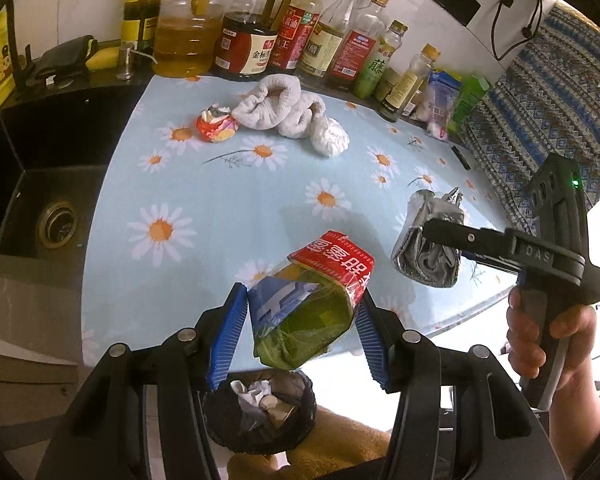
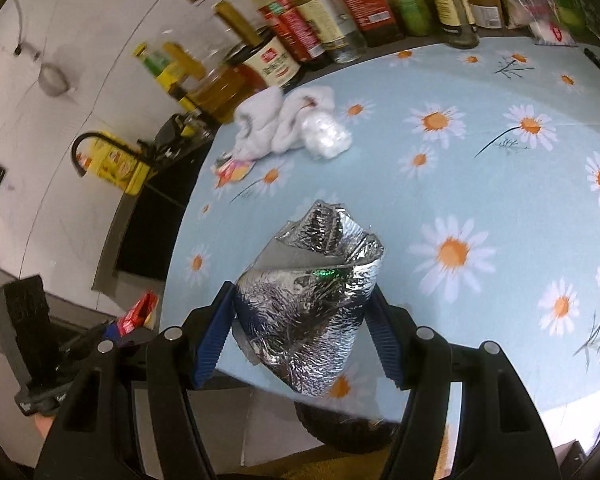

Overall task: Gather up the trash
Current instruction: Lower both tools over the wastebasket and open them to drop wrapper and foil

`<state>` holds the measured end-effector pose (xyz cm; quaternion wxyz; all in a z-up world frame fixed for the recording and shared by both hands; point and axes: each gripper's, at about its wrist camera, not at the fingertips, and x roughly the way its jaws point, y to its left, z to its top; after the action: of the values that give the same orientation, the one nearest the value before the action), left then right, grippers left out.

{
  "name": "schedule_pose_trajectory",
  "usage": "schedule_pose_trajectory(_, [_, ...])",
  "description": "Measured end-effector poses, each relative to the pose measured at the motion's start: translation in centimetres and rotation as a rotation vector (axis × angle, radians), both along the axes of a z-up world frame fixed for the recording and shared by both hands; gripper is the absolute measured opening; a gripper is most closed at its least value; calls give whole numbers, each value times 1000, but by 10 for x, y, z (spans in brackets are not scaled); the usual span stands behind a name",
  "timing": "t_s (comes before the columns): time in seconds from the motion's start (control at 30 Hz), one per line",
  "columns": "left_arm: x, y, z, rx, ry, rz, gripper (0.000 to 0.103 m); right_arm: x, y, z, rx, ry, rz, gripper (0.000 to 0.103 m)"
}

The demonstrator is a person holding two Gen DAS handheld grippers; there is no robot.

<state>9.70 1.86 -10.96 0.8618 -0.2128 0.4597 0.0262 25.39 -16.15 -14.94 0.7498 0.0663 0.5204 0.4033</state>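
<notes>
My left gripper (image 1: 300, 320) is shut on a crumpled red, blue and green snack wrapper (image 1: 312, 300), held above a black mesh trash bin (image 1: 260, 416) below the table's front edge. My right gripper (image 2: 304, 320) is shut on a crumpled silver foil bag (image 2: 312, 292), held over the table's front edge; it also shows in the left wrist view (image 1: 428, 240). A small crumpled red and white wrapper (image 1: 216, 122) and a crumpled white plastic wad (image 1: 330, 138) lie on the daisy-print tablecloth (image 1: 260, 200) at the back.
A white towel (image 1: 280, 108) lies between the two back pieces of trash. Several oil and sauce bottles (image 1: 260, 36) line the back wall. A black sink (image 1: 40, 184) lies left of the table. A patterned cloth (image 1: 540, 92) hangs at the right.
</notes>
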Motion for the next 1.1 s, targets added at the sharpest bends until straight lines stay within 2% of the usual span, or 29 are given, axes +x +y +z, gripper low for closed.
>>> schedule_pose_trajectory(0.53, [-61, -14, -30, -48, 49, -55, 52, -103, 9, -17, -98, -54, 71, 65])
schedule_pose_trajectory(1.1, [-92, -27, -84, -101, 172, -56, 52, -144, -5, -64, -152, 38, 94, 66])
